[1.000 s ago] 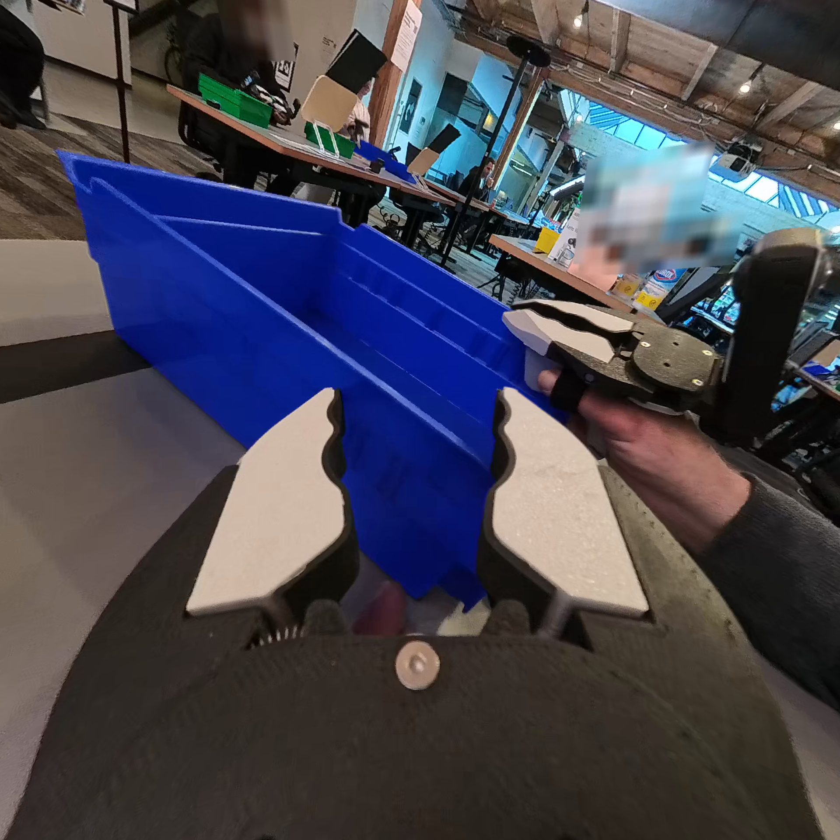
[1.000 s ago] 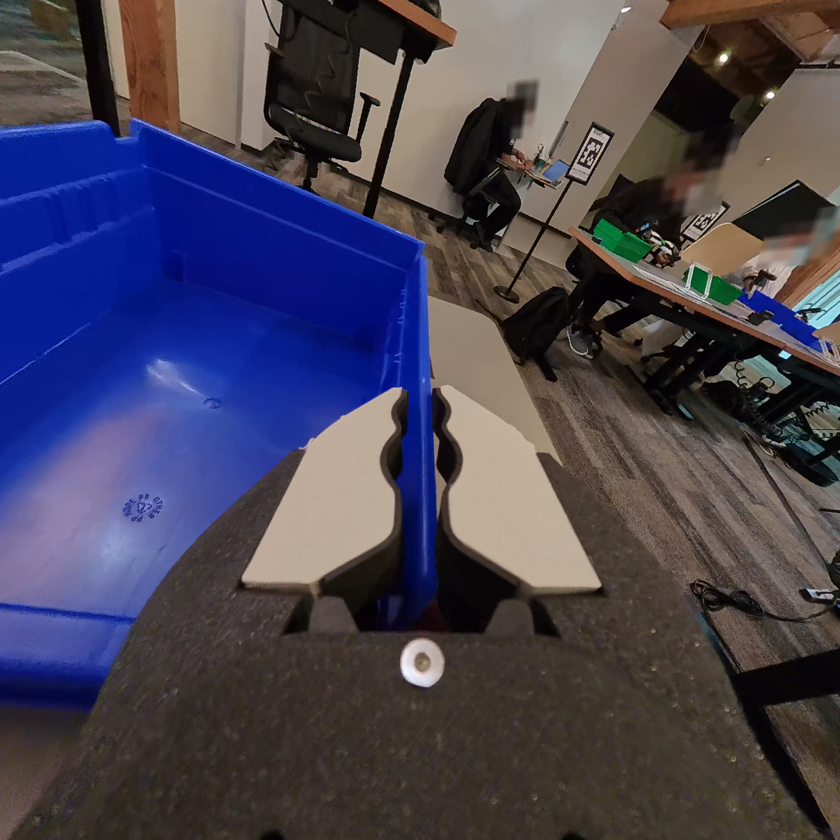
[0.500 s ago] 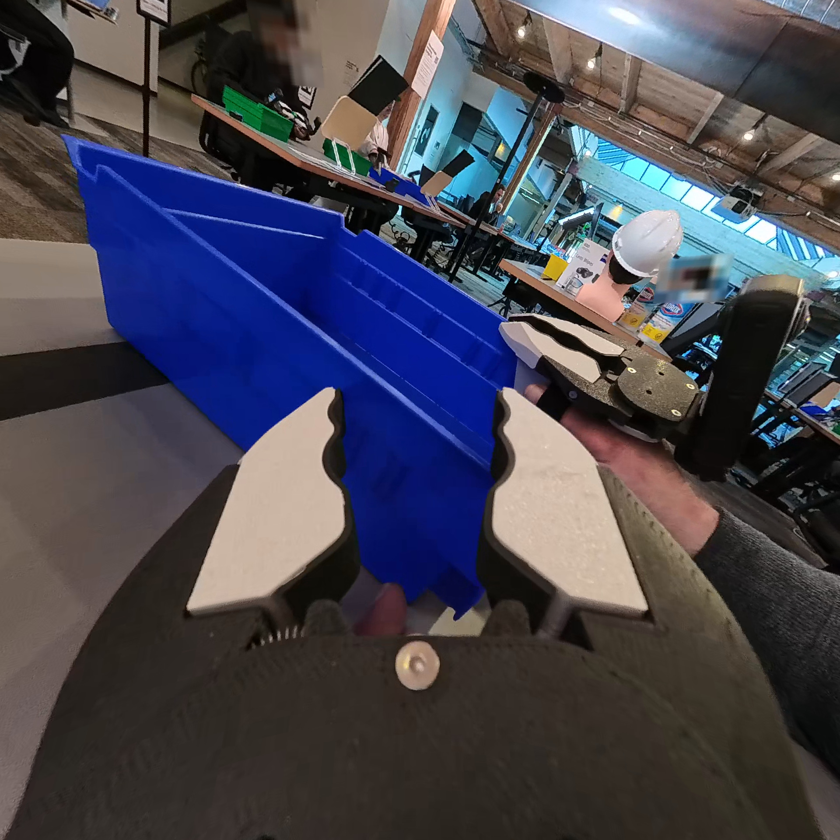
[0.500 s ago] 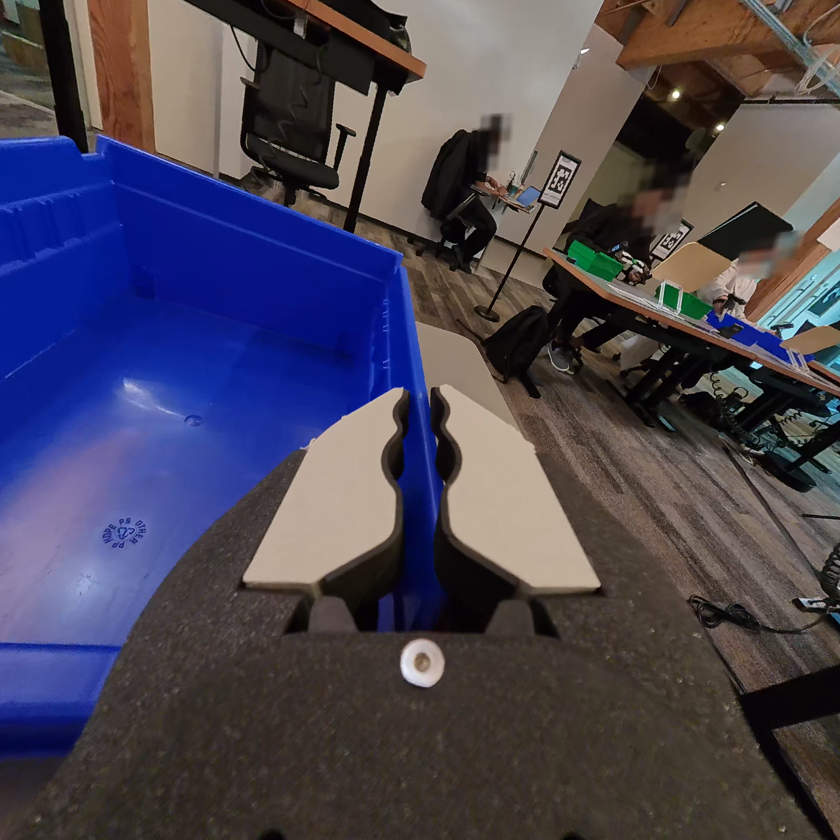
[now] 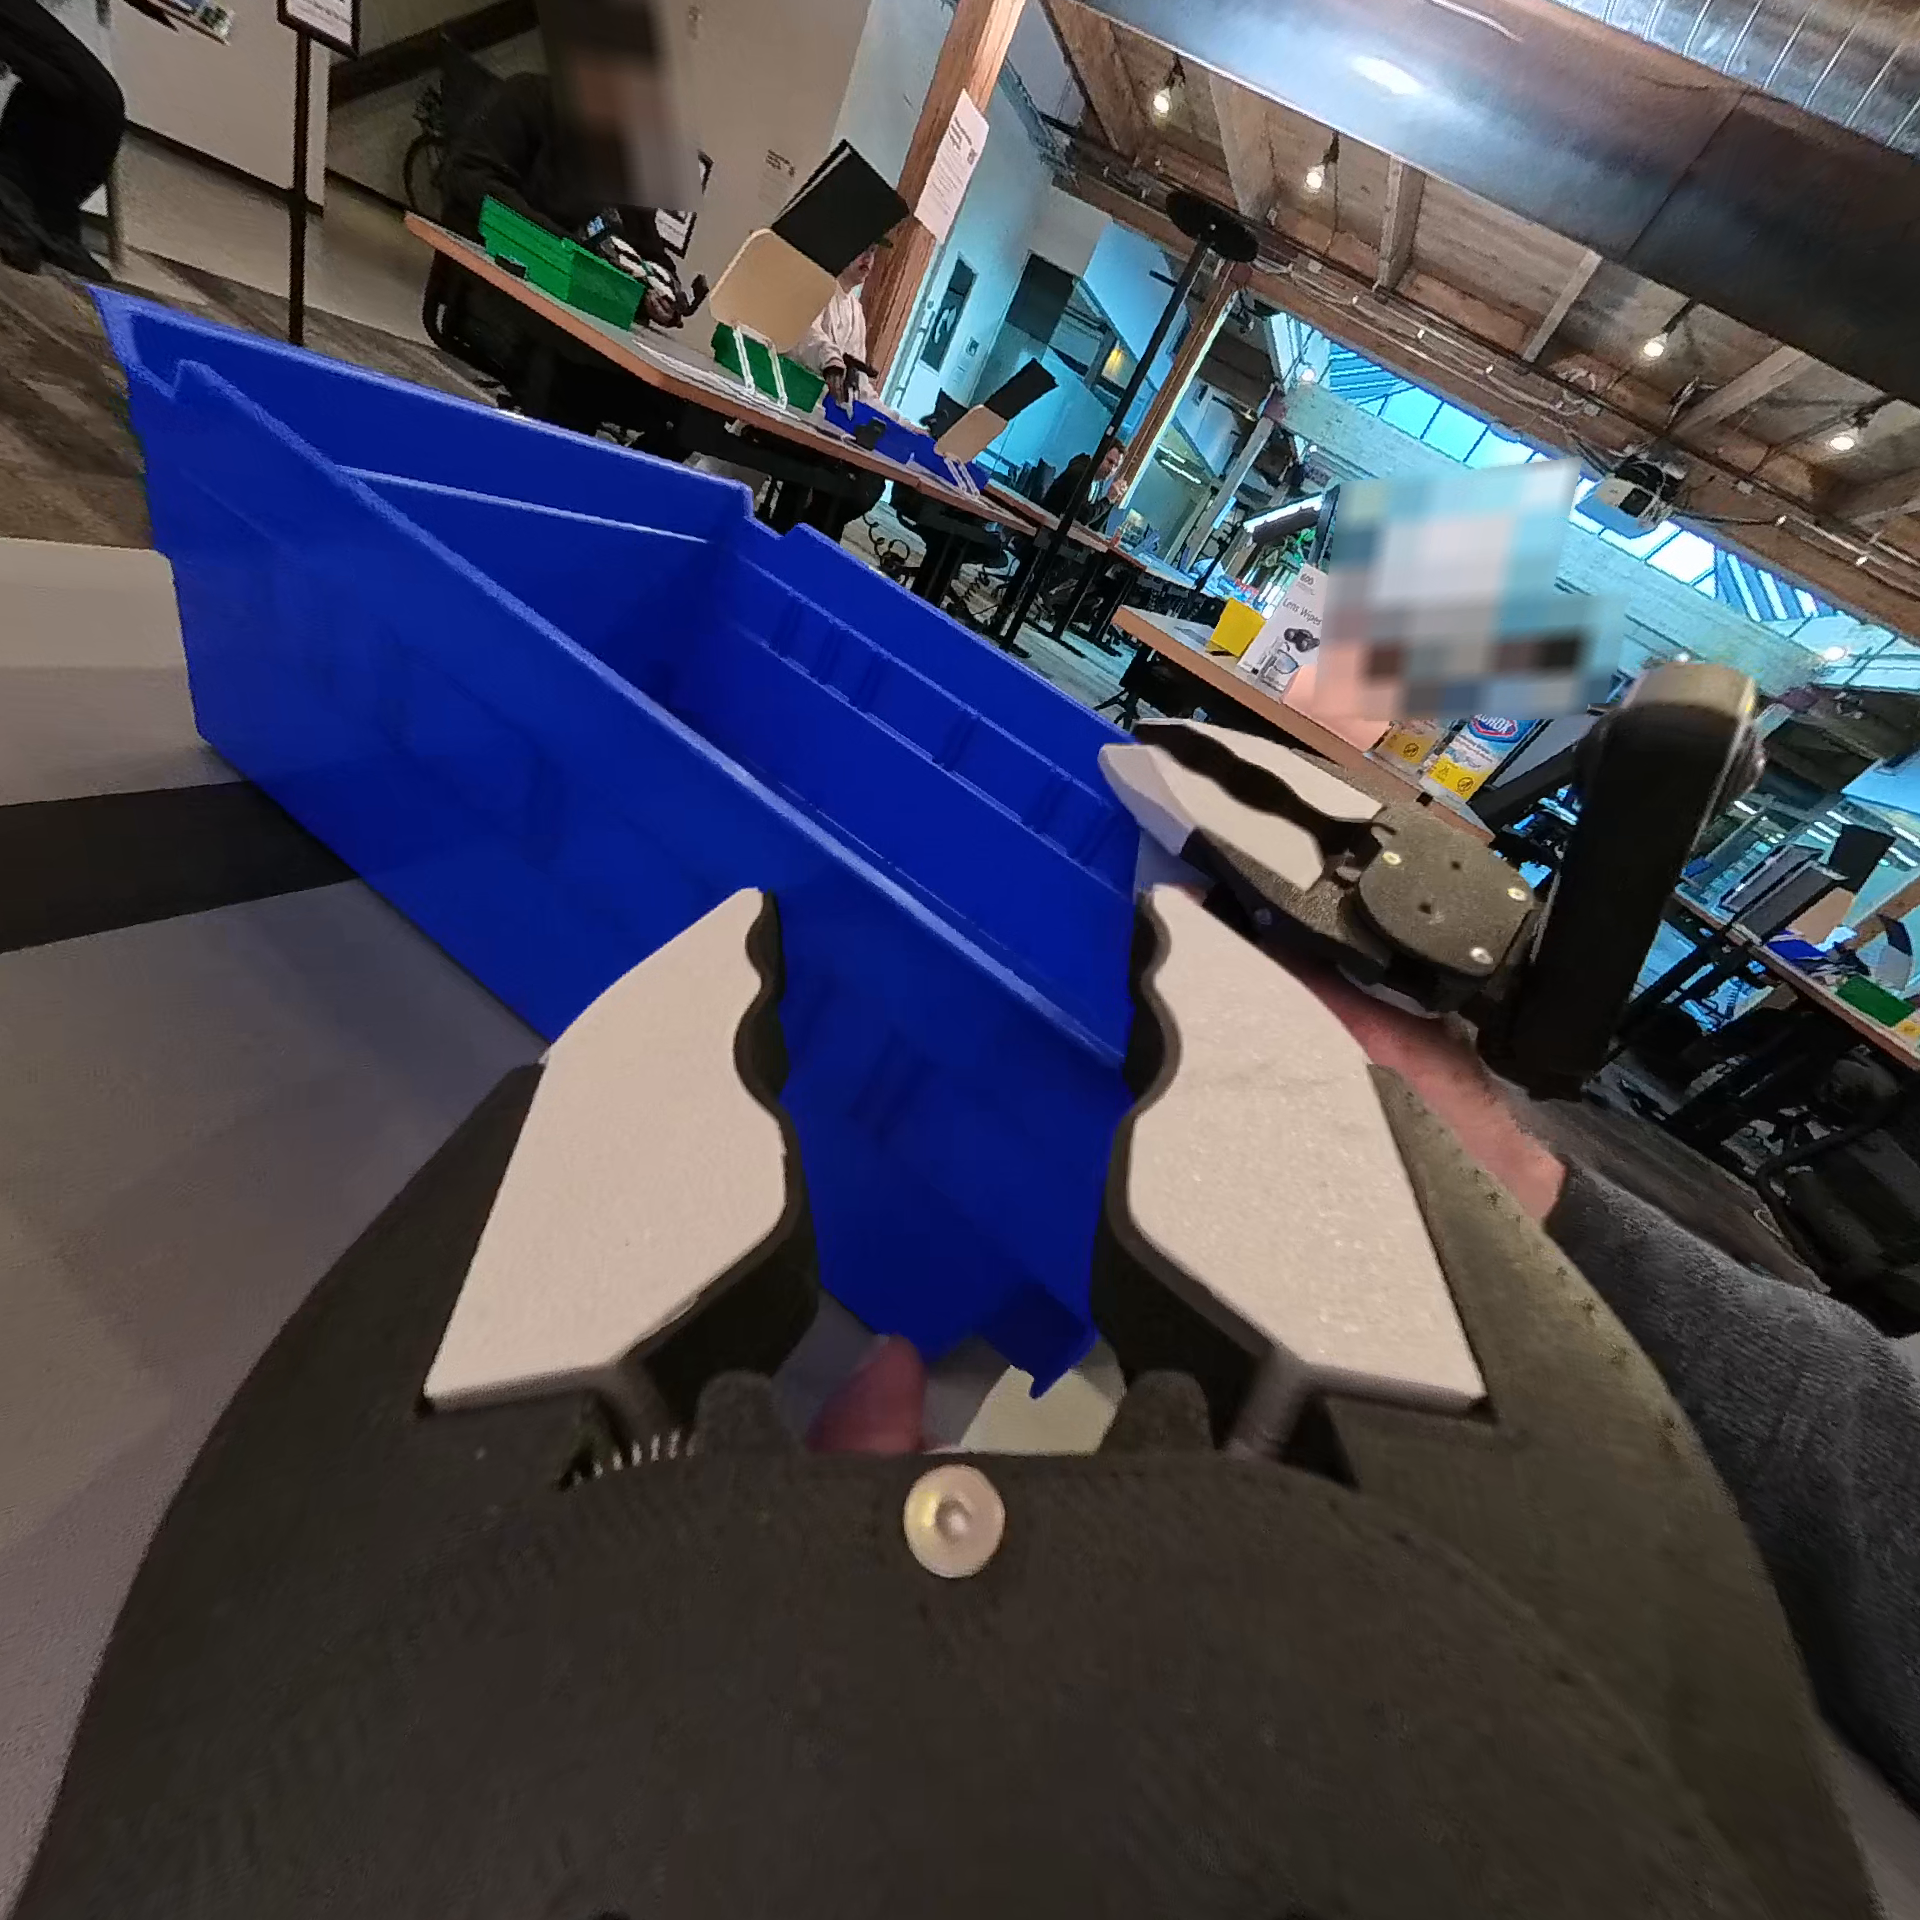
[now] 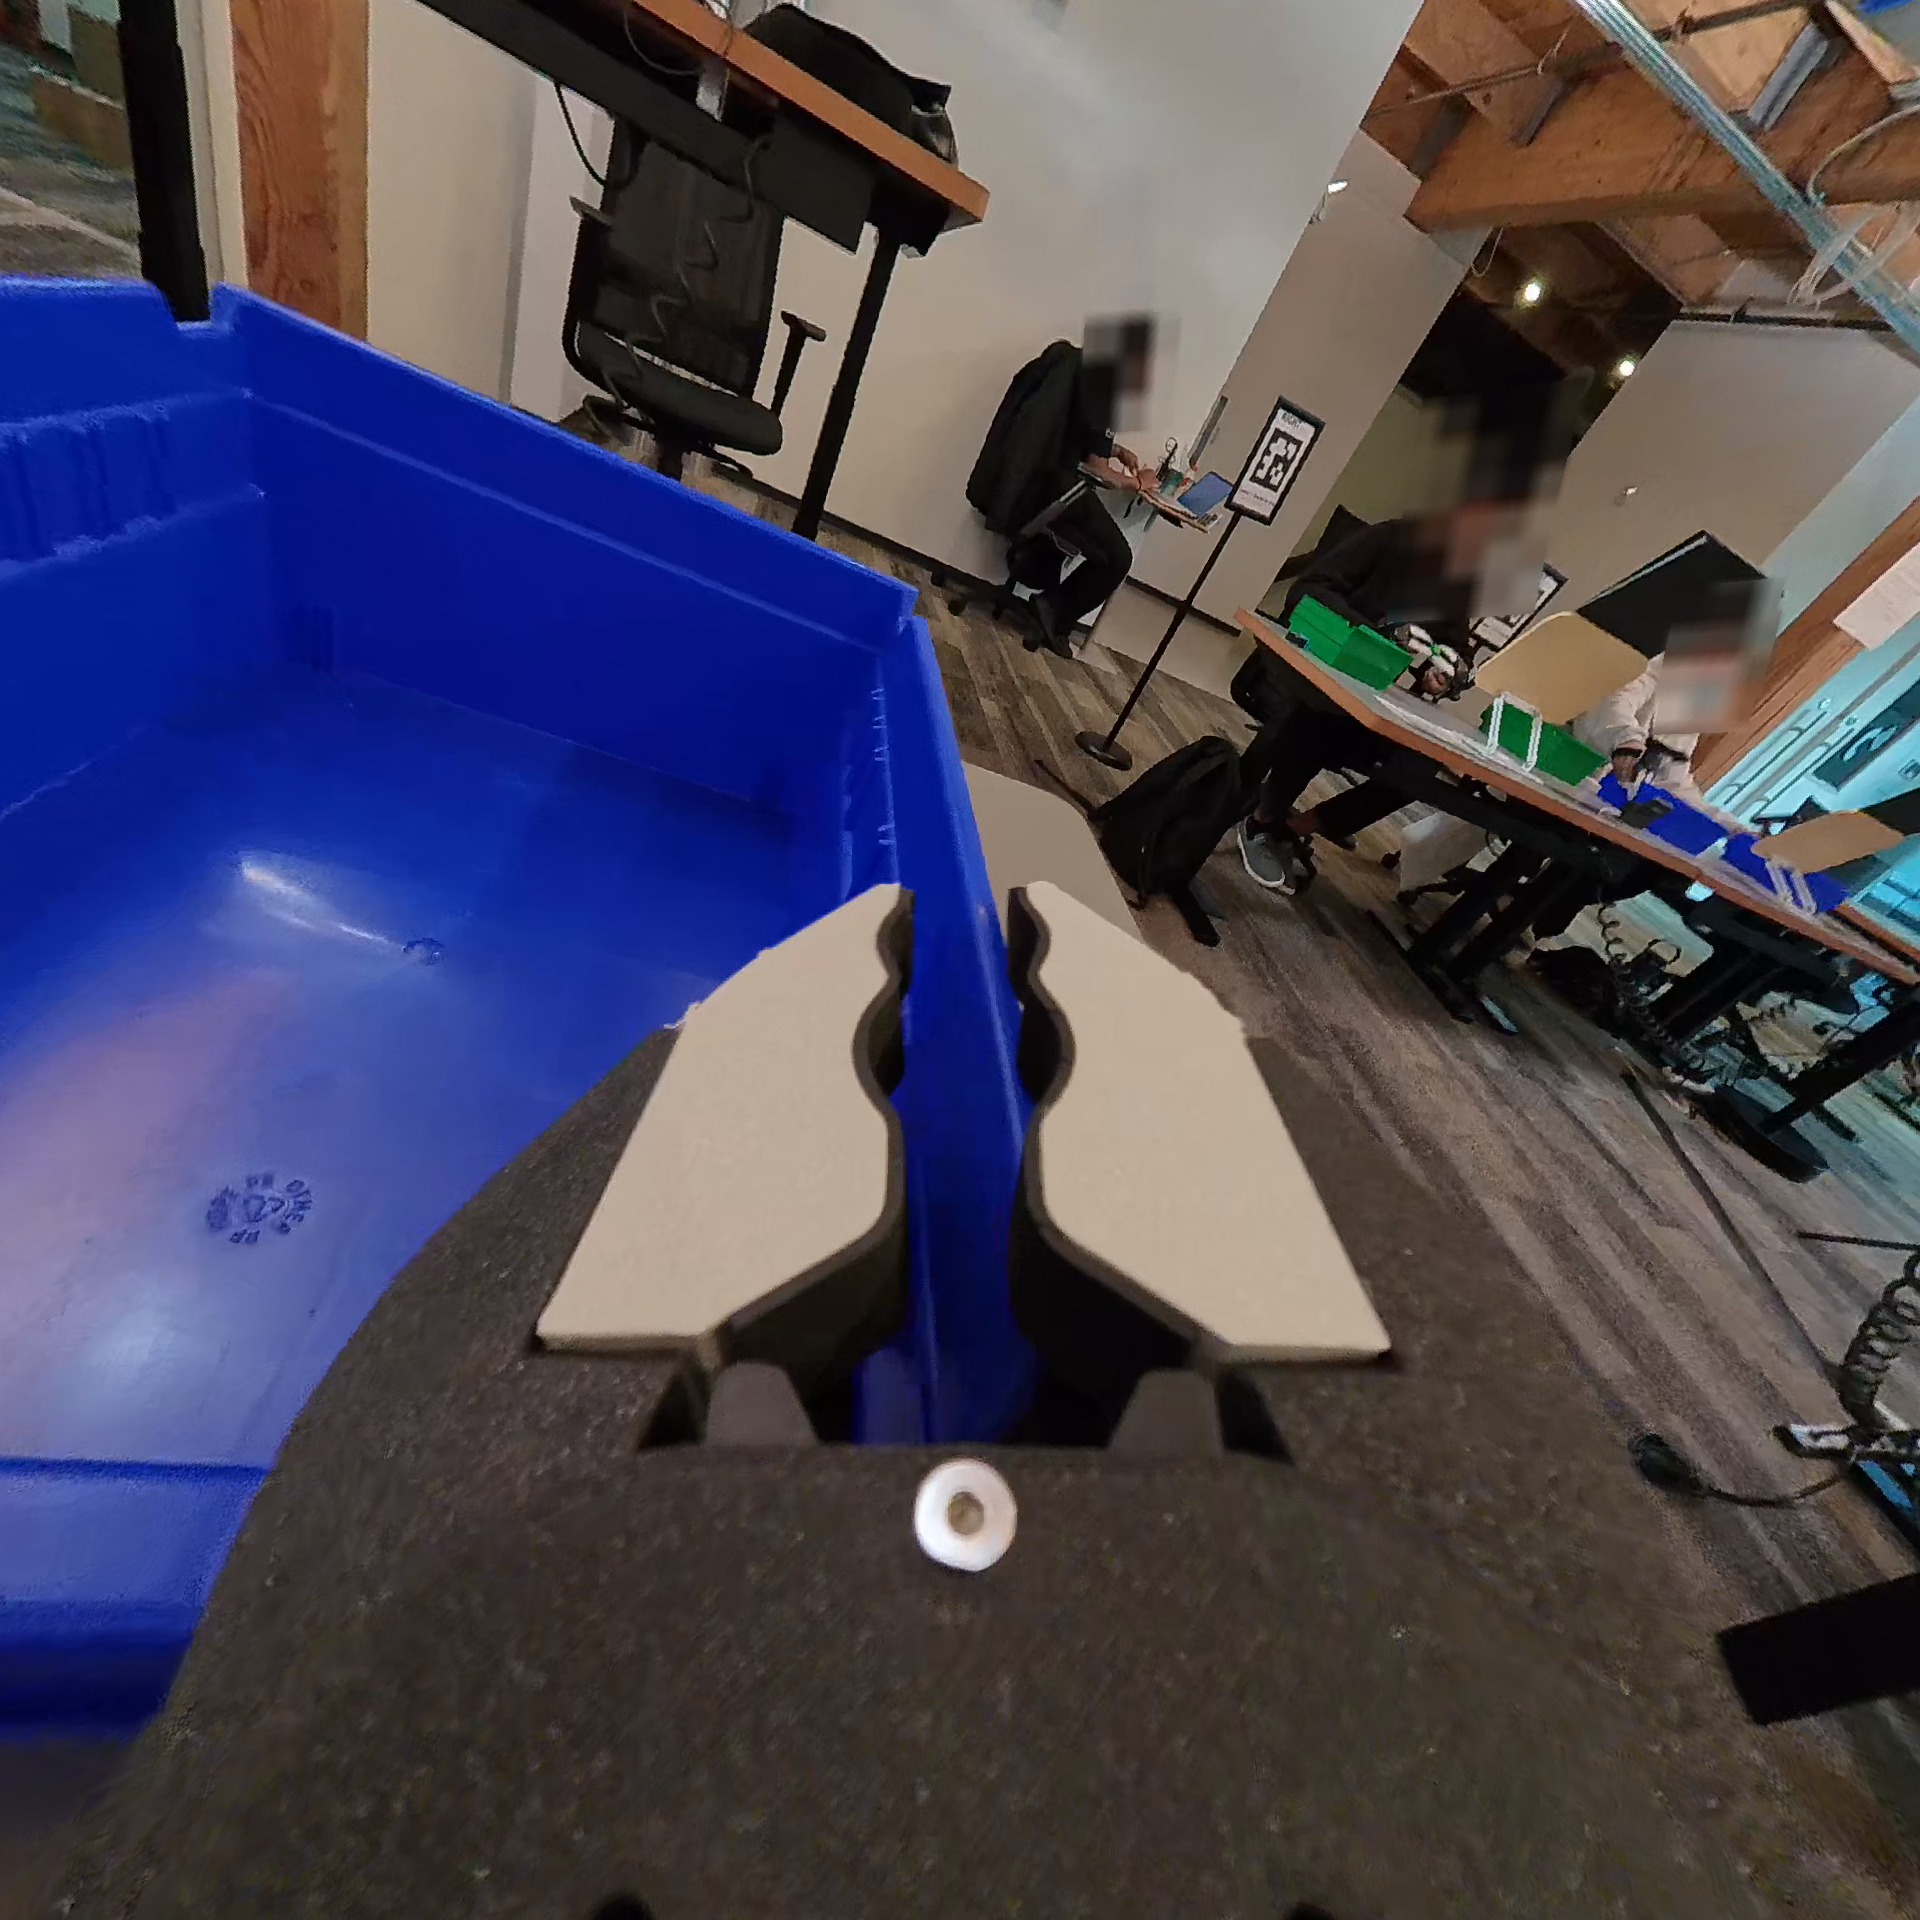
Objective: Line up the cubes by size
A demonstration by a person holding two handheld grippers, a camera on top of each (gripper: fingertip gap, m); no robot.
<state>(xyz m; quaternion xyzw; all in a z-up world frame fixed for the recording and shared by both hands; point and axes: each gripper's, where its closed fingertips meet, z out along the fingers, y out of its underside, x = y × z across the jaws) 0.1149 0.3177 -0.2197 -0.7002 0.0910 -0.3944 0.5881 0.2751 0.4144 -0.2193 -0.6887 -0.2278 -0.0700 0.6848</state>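
Observation:
No cubes show in either view. A large blue bin [image 5: 623, 727] lies on the grey table [image 5: 208, 1091]; its inside [image 6: 416, 831] is bare in the right wrist view. My right gripper [image 6: 958, 899] straddles the bin's side wall [image 6: 961, 1039] with its pads slightly spread, no longer pinching it. It also shows in the left wrist view [image 5: 1143, 743] at the bin's far corner. My left gripper [image 5: 956, 914] is wide open at the bin's near corner and holds nothing.
A black stripe [image 5: 156, 862] crosses the table to the left of the bin. A person's hand [image 5: 1434, 1091] holds the right gripper. The table edge [image 6: 1049, 852] lies just past the bin, with floor, desks and seated people beyond it. Across from one pair of fingers to the other is roughly 20 cm.
My right pads were pinched on the bin's wall and have now spread a little, loosening from it. The left gripper stays open at the bin's corner.

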